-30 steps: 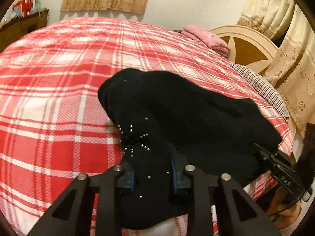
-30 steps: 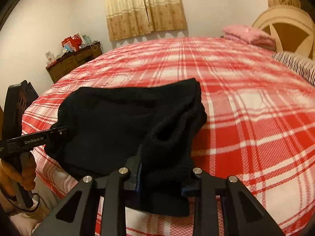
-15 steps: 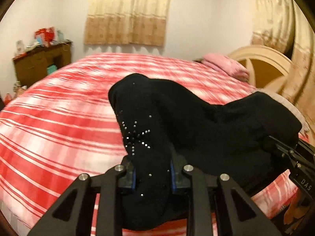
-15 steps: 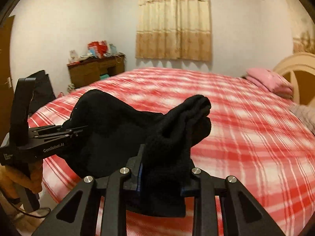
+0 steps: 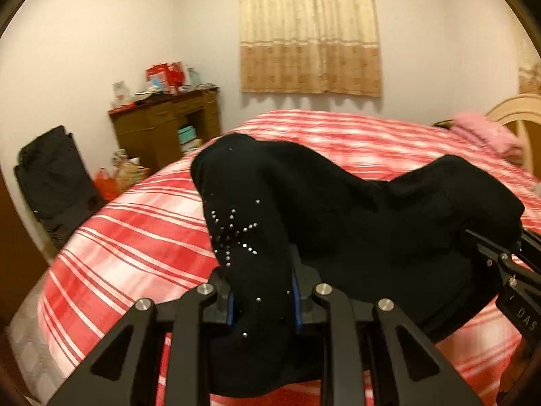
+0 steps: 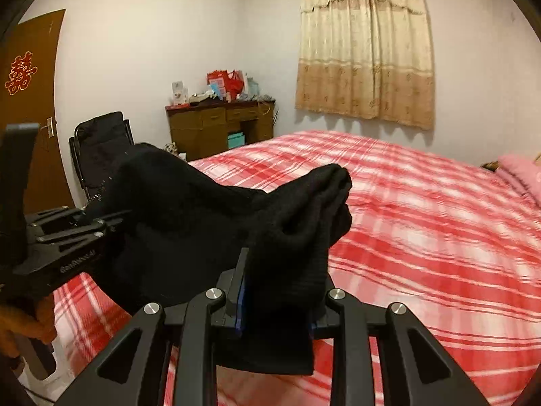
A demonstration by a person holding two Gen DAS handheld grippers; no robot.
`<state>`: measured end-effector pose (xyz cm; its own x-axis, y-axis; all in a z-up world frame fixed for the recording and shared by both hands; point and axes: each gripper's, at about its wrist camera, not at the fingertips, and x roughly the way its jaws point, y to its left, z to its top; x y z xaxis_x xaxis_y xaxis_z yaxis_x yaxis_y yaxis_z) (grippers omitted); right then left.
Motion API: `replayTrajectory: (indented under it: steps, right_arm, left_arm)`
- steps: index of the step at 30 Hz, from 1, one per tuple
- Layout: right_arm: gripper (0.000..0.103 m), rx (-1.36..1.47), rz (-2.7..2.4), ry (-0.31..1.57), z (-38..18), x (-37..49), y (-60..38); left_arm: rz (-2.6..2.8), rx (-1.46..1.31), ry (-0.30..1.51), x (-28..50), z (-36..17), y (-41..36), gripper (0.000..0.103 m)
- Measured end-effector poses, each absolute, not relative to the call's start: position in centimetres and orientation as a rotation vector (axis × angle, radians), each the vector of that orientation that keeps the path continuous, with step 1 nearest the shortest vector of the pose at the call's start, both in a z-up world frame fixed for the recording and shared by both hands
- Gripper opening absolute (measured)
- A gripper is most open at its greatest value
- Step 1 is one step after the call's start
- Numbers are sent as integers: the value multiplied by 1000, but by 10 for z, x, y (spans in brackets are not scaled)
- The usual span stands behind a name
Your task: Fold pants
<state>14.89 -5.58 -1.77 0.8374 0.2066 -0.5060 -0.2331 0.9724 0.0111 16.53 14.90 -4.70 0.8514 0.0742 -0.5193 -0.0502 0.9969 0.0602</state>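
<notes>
Black pants (image 5: 355, 223) with a starburst of small studs hang folded between both grippers, lifted off the red plaid bed (image 5: 142, 237). My left gripper (image 5: 262, 297) is shut on one thick bunch of the cloth, which hides the fingertips. In the right wrist view the same pants (image 6: 203, 223) sag from my right gripper (image 6: 277, 301), shut on the other bunch. The left gripper (image 6: 67, 233) shows at that view's left edge, gripping the cloth. The right gripper (image 5: 507, 264) shows at the left wrist view's right edge.
A wooden dresser (image 6: 219, 125) with cluttered boxes stands against the far wall, a black folding chair (image 6: 98, 149) beside it, and a brown door (image 6: 30, 101) at the left. Pink bedding (image 5: 483, 135) lies by the headboard. Curtains (image 6: 365, 50) cover the window.
Both grippers swung left along the bed and rose, carrying the pants with them. The views now show the dresser, chair and door instead of the headboard side. Both grips stayed the same.
</notes>
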Motion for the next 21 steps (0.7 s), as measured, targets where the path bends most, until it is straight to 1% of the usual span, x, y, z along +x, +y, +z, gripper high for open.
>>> replayTrajectory:
  steps: [2,4,6,7,10,11,12,13,14,15,16,17,19,21]
  right_arm:
    - [28,-63,231,574,-34,171,-42]
    - [28,-84,220,611,-49,183,-34]
    - [28,-106,203,642,-65,190,-33]
    - [28,-115,197,656,-72,193,-32]
    - [29,-116,190,695,-83,197,-38]
    - [33,-106,189,708,-83,200,-41]
    - [39,-103,189,717,-84,201,-43]
    - [45,-111,185,737,-85,203,-44]
    - [58,-125,181,761,-87,204,-47]
    - [67,-128,178,771,-88,202,-48]
    - [69,-117,181,773,-89,198,-51]
    - [70,-85,191,772,-87,196,-58]
    - [70,21,188,762,-82,188,-76]
    - [70,111,167,728,-77,177,-87]
  left_arm:
    - [112,49,578,180,-59,160,22]
    - [130,11,633,194,-75,171,22]
    - [143,-17,671,201,-86,176,23]
    - [148,-19,681,200,-91,179,25]
    - [158,4,699,195,-102,172,39]
    - [158,7,700,193,-104,172,47]
    - [165,4,701,191,-105,174,55]
    - [171,-4,707,189,-104,180,72]
    - [169,-14,714,189,-103,187,87]
    - [156,-39,728,185,-101,198,91]
    - [150,-65,737,180,-98,212,95]
    - [160,-78,741,173,-94,223,99]
    - [205,-97,721,162,-90,246,102]
    - [288,-132,699,147,-85,272,102]
